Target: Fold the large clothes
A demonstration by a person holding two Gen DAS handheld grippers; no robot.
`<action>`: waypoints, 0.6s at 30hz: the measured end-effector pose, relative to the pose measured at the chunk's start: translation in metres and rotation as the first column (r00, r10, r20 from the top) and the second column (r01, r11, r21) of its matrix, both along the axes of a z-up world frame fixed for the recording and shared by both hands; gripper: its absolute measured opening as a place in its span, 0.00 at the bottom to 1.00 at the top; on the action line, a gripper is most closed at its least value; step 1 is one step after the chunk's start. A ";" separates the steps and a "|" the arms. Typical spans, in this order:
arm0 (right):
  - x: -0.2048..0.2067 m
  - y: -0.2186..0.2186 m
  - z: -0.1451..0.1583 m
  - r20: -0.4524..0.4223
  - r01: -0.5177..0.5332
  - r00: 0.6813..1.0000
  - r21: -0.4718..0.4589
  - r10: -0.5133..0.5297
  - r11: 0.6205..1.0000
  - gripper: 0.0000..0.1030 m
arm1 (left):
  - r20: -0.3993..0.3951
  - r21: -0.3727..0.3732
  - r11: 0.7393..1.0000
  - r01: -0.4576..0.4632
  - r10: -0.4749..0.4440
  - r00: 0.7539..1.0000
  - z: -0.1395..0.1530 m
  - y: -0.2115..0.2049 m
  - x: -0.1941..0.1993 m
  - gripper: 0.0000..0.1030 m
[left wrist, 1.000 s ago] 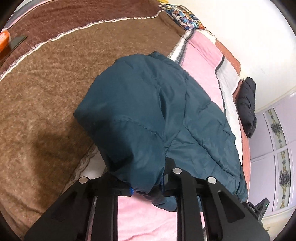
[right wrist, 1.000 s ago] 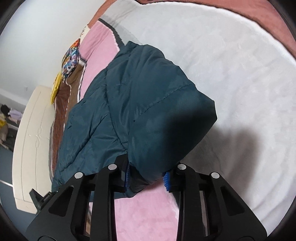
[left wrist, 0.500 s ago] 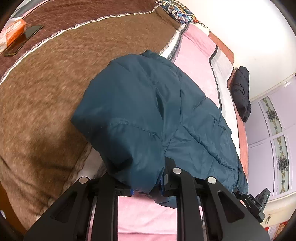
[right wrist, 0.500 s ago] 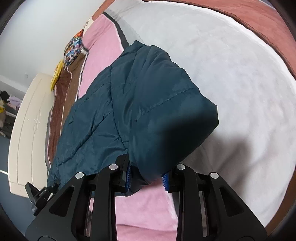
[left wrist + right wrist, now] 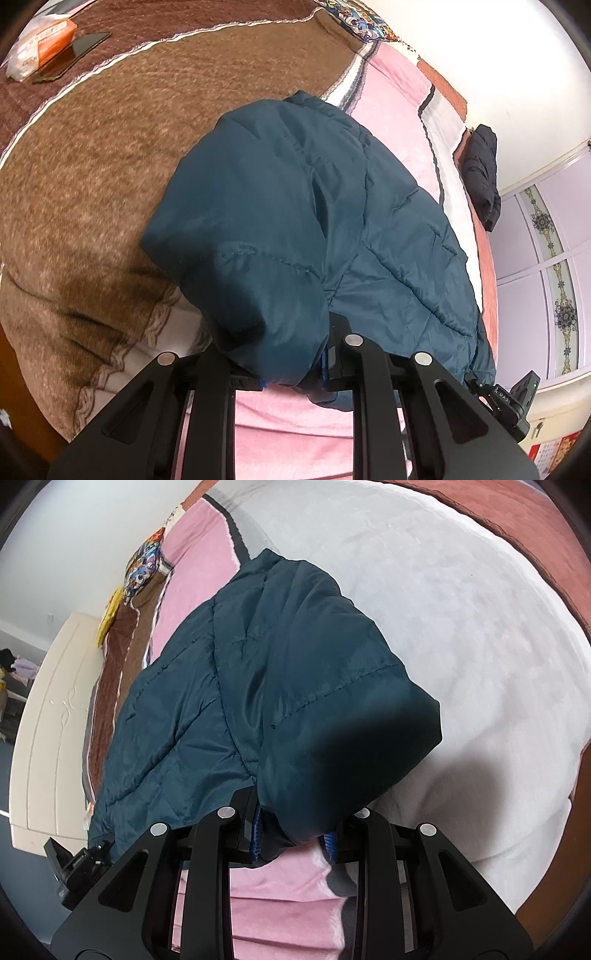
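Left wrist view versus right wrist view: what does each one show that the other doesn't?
Only the left wrist view shows the orange packet, the phone beside it, the brown blanket and a black jacket near the wardrobe doors. Only the right shows the cream headboard and white blanket. Both show the teal puffer jacket, clamped by the left gripper and the right gripper.

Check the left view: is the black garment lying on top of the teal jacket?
No, the black garment lies apart at the bed's far edge, with pink and white blanket between it and the teal jacket.
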State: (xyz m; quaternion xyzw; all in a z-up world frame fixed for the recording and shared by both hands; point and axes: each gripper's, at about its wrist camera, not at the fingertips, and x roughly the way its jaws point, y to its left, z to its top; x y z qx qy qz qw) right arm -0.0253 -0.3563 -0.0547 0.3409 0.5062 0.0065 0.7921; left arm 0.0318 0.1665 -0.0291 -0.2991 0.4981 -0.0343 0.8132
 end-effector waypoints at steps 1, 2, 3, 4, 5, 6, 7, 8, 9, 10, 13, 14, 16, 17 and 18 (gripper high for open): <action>-0.003 0.000 -0.002 -0.003 -0.003 1.000 -0.005 0.003 1.000 0.25 | -0.004 -0.003 1.000 -0.002 0.002 1.000 -0.002 0.001 -0.002 0.18; -0.001 0.002 -0.003 -0.007 -0.006 1.000 -0.012 0.006 1.000 0.25 | -0.007 -0.003 1.000 -0.002 0.002 1.000 -0.004 0.001 -0.004 0.18; -0.002 0.004 -0.006 -0.011 -0.010 1.000 -0.021 0.009 1.000 0.25 | -0.010 -0.004 1.000 -0.002 0.002 1.000 -0.006 0.002 -0.005 0.18; 0.002 0.005 -0.007 -0.014 -0.011 1.000 -0.025 0.011 1.000 0.25 | -0.013 -0.004 1.000 -0.002 0.002 1.000 -0.008 0.002 -0.007 0.19; 0.001 0.003 -0.008 -0.016 -0.013 1.000 -0.027 0.012 1.000 0.26 | -0.014 -0.003 1.000 -0.002 0.002 1.000 -0.009 0.002 -0.008 0.19; 0.002 0.003 -0.011 -0.018 -0.014 1.000 -0.027 0.013 1.000 0.26 | -0.013 -0.001 1.000 0.001 -0.001 1.000 -0.011 0.002 -0.009 0.19; 0.001 0.001 -0.012 -0.018 -0.015 1.000 -0.027 0.014 1.000 0.26 | -0.012 0.001 1.000 0.004 -0.004 1.000 -0.013 0.002 -0.011 0.19; 0.002 0.001 -0.013 -0.019 -0.016 1.000 -0.027 0.015 1.000 0.26 | -0.012 0.002 1.000 0.004 -0.004 1.000 -0.014 0.002 -0.012 0.19; 0.003 0.002 -0.015 -0.019 -0.019 1.000 -0.029 0.018 0.999 0.27 | -0.013 0.002 1.000 0.003 -0.003 1.000 -0.016 0.001 -0.012 0.19; 0.000 0.000 -0.017 -0.023 -0.023 1.000 -0.035 0.022 0.999 0.28 | -0.014 0.002 1.000 0.002 -0.002 1.000 -0.018 0.001 -0.013 0.20; 0.002 0.000 -0.021 -0.040 -0.020 0.999 -0.040 0.019 0.999 0.32 | -0.013 0.006 1.000 0.001 -0.001 1.000 -0.024 0.001 -0.015 0.20; 0.002 -0.001 -0.022 -0.048 -0.015 0.999 -0.036 0.013 0.999 0.36 | -0.012 0.006 1.000 -0.002 0.002 1.000 -0.025 0.000 -0.016 0.21; -0.003 -0.005 -0.024 -0.060 -0.010 0.998 -0.037 0.008 0.999 0.45 | -0.007 0.001 1.000 -0.007 0.007 1.000 -0.027 0.000 -0.017 0.22; -0.004 -0.006 -0.023 -0.067 -0.011 0.998 -0.044 0.008 0.999 0.49 | -0.004 -0.006 1.000 -0.013 0.013 1.000 -0.028 0.001 -0.018 0.22; -0.007 -0.008 -0.023 -0.069 -0.012 0.998 -0.047 0.009 0.999 0.50 | -0.003 -0.011 1.000 -0.016 0.016 1.000 -0.029 0.001 -0.019 0.22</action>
